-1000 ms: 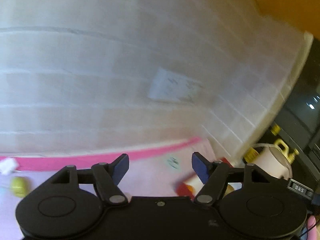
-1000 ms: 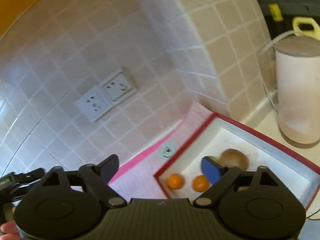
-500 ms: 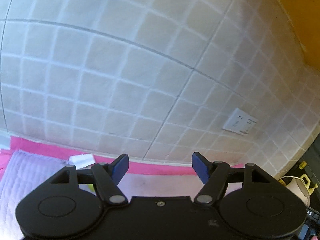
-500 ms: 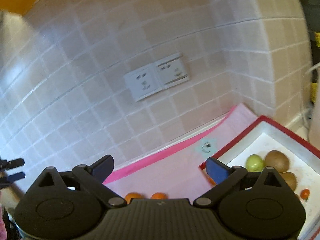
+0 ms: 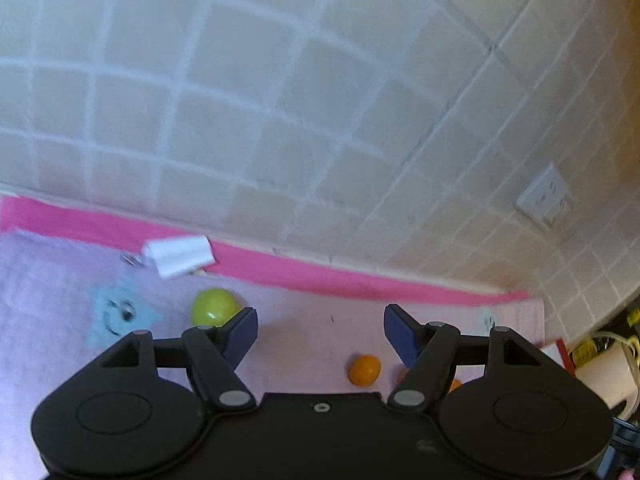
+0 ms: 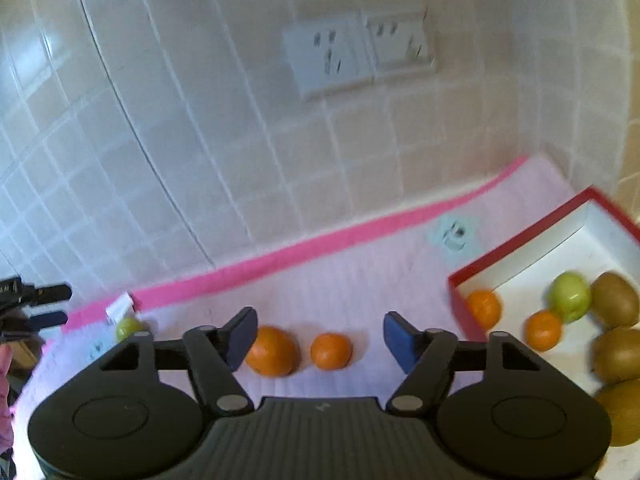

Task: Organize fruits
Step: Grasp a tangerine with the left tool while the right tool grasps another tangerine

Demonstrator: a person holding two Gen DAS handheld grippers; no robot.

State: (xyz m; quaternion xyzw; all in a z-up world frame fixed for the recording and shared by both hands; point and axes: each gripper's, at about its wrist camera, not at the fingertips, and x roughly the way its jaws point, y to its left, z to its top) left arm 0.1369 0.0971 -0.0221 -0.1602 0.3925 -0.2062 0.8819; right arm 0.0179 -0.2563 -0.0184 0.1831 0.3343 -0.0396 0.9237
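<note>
Orange fruit remains loose: a larger orange [image 6: 273, 351] and a smaller orange [image 6: 331, 351] lie mid-mat [image 6: 360, 280], beyond the right tool [image 6: 319, 338], whose jaws have just been closing with nothing gripped. The left tool [image 5: 320, 334] is spread, empty; a green fruit [image 5: 214, 307] lies near the surface's rear edge. Risks: round fruit rolling from a glancing pad (likely), or striking the red box [image 6: 520, 248] wall.

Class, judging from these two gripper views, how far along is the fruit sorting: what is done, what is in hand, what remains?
Done: the red box already holds two oranges, a green apple and kiwis. In hand: nothing; the right gripper, jaws just narrowing, frames the two oranges on the mat without touching. The left gripper is open. Left: those oranges and the green fruit.
</note>
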